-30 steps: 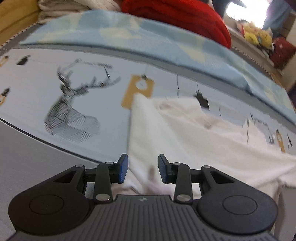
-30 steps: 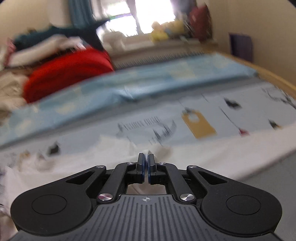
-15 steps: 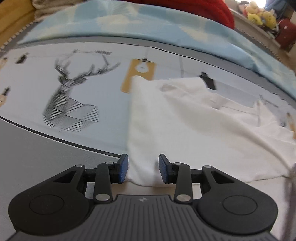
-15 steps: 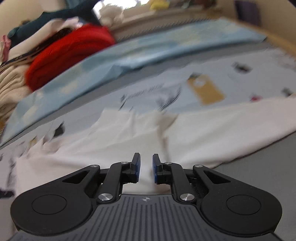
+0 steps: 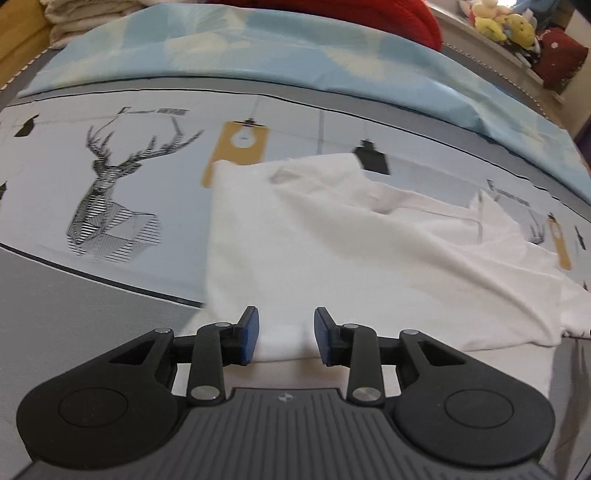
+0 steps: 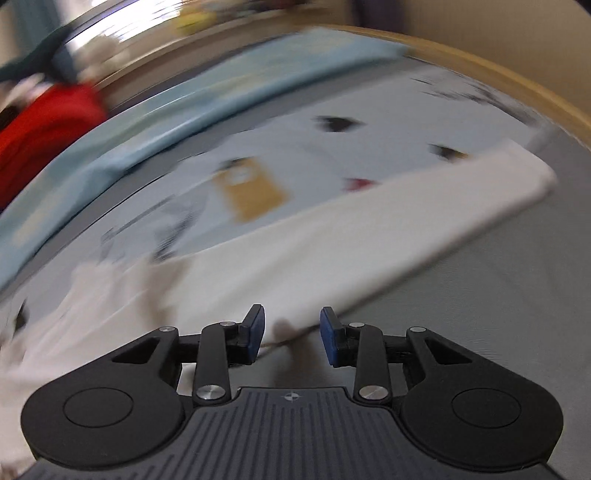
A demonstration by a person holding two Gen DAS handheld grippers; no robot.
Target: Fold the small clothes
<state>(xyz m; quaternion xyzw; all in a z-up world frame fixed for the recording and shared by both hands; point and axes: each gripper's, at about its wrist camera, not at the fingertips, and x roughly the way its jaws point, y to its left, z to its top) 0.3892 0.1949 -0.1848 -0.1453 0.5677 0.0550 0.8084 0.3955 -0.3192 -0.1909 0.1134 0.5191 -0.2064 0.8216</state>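
A white garment [image 5: 332, 243] lies spread and rumpled on a printed bedsheet [image 5: 110, 184]. My left gripper [image 5: 283, 334] is open and empty, its blue pads over the garment's near edge. In the blurred right wrist view the same white garment [image 6: 332, 243] runs as a long band from lower left to upper right. My right gripper [image 6: 291, 332] is open and empty at the garment's near edge, above grey sheet.
A light blue blanket [image 5: 295, 48] lies across the far side of the bed, with a red cloth [image 5: 406, 18] and soft toys [image 5: 502, 22] behind it. Folded pale cloth [image 5: 85, 14] sits at the far left. A wooden bed edge [image 6: 498, 74] curves at the right.
My right gripper was shut a second ago and has opened wide, letting the white garment drop flat, and it swung to the right. My left gripper stayed open and drew back slightly.
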